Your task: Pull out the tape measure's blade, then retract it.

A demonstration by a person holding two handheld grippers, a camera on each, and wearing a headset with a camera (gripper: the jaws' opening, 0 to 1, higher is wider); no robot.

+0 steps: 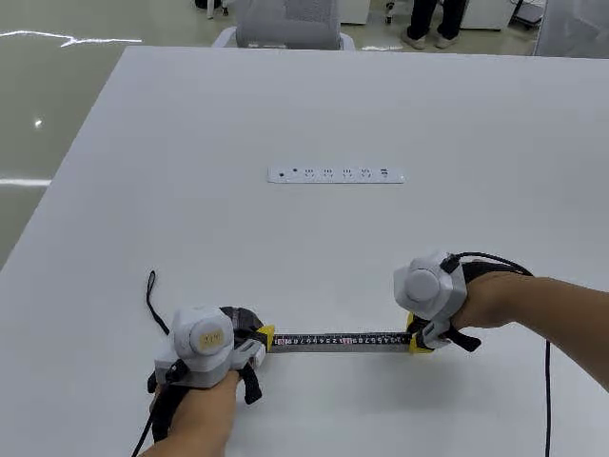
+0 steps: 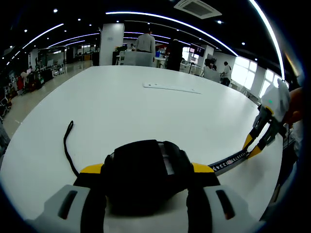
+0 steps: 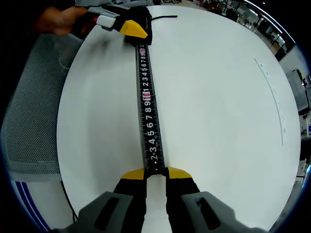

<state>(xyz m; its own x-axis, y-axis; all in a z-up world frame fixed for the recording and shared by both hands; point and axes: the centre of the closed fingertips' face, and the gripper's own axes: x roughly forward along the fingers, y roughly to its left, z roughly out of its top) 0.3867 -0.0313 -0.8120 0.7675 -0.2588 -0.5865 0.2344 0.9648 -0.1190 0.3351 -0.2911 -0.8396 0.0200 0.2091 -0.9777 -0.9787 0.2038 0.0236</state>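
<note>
My left gripper (image 1: 259,339) (image 2: 146,170) is shut on the black tape measure case (image 2: 145,172) (image 1: 245,324), at the near left of the white table (image 1: 314,114). The dark blade (image 1: 340,339) (image 3: 148,111) with white numerals runs out of the case to the right, lying low along the table. My right gripper (image 1: 416,341) (image 3: 155,173) is shut on the blade's end with its yellow tips. In the right gripper view the left gripper (image 3: 131,28) and case sit at the top. The case's black wrist strap (image 1: 152,300) (image 2: 67,148) lies on the table.
A white power strip (image 1: 335,175) (image 2: 170,87) lies flat mid-table, beyond the tape. A grey chair (image 1: 285,24) stands at the far edge and people stand behind it. A black cable (image 1: 546,381) trails from the right gripper.
</note>
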